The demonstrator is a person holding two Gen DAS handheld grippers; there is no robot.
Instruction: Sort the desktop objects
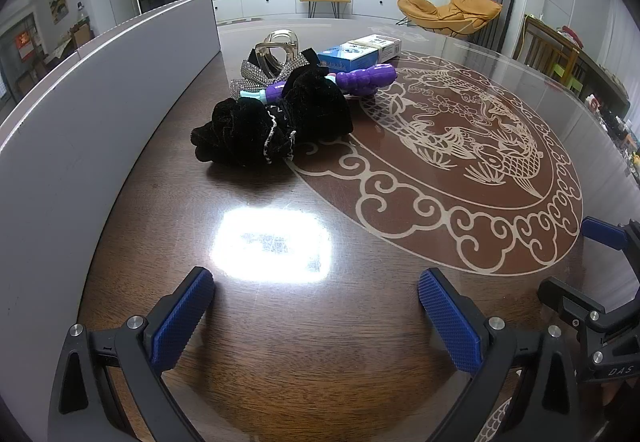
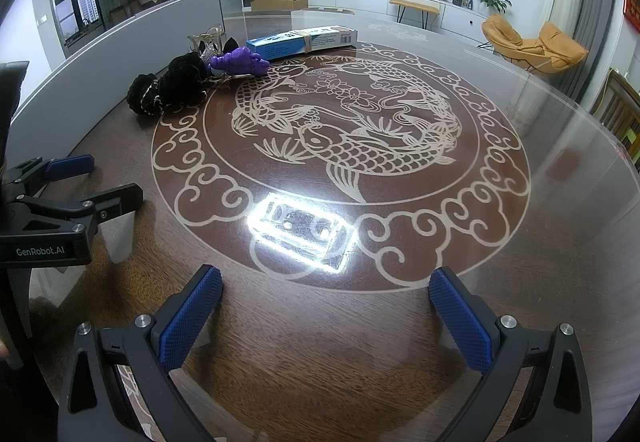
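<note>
Dark wood under glass, inlaid with a pale koi medallion, makes up the tabletop [image 2: 520,282]. Near its far-left side, beside a grey partition [image 1: 80,122], the task's things lie heaped and touching: a black velvet scrunchie [image 1: 256,130], a purple plastic toy [image 1: 360,80], a rhinestone bow [image 1: 256,72], a clear hair claw [image 1: 280,46] and a blue box [image 1: 358,52] behind them. The left gripper [image 1: 316,316] and right gripper [image 2: 326,316] both hover near the front with blue-padded fingers [image 2: 188,322] spread wide, holding nothing, well apart from the heap.
</note>
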